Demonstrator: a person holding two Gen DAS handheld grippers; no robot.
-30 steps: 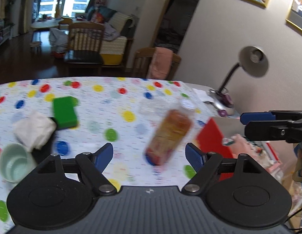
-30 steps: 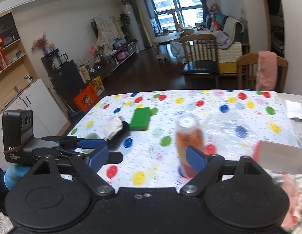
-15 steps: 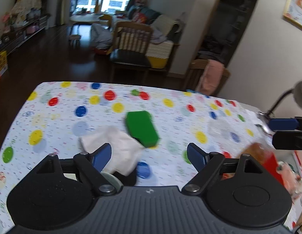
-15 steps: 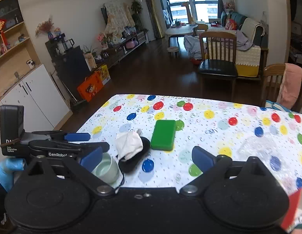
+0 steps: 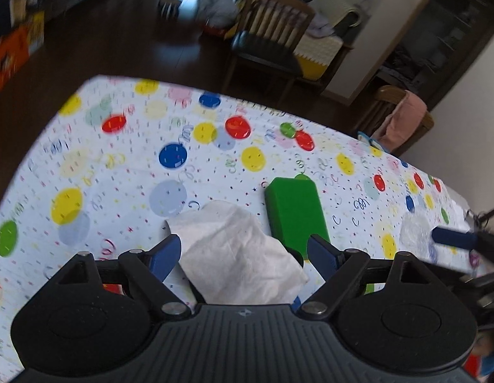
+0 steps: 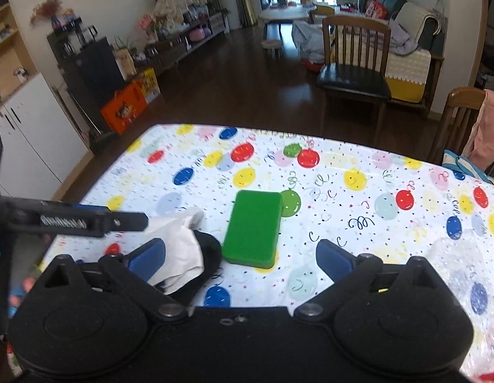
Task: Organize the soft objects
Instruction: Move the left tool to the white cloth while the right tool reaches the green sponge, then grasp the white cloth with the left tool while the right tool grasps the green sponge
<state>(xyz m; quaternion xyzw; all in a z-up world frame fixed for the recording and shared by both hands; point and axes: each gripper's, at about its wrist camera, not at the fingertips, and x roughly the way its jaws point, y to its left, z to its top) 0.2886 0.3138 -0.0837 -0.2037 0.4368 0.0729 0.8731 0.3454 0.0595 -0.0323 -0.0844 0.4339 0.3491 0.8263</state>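
Observation:
A crumpled white cloth point(image 5: 237, 255) lies on a black soft item point(image 6: 205, 265) on the dotted tablecloth; the cloth also shows in the right wrist view point(image 6: 180, 245). A green sponge block point(image 5: 294, 214) lies just right of it, also seen in the right wrist view point(image 6: 253, 225). My left gripper point(image 5: 243, 255) is open, its fingers either side of the white cloth, just above it. My right gripper point(image 6: 240, 255) is open and empty, hovering near the sponge's near end. The left gripper's side point(image 6: 87, 220) shows in the right wrist view.
The table point(image 6: 342, 191) has a colourful dotted cloth. A clear crumpled plastic item point(image 6: 454, 255) lies at the right. Wooden chairs point(image 6: 355, 60) stand beyond the far edge, one with a pink cloth point(image 6: 486, 127). The right gripper's fingertip point(image 5: 454, 237) enters the left wrist view.
Both grippers swung left and down, away from the bottle and red box, toward the white cloth and green sponge. The left gripper now straddles the cloth. Both stay open.

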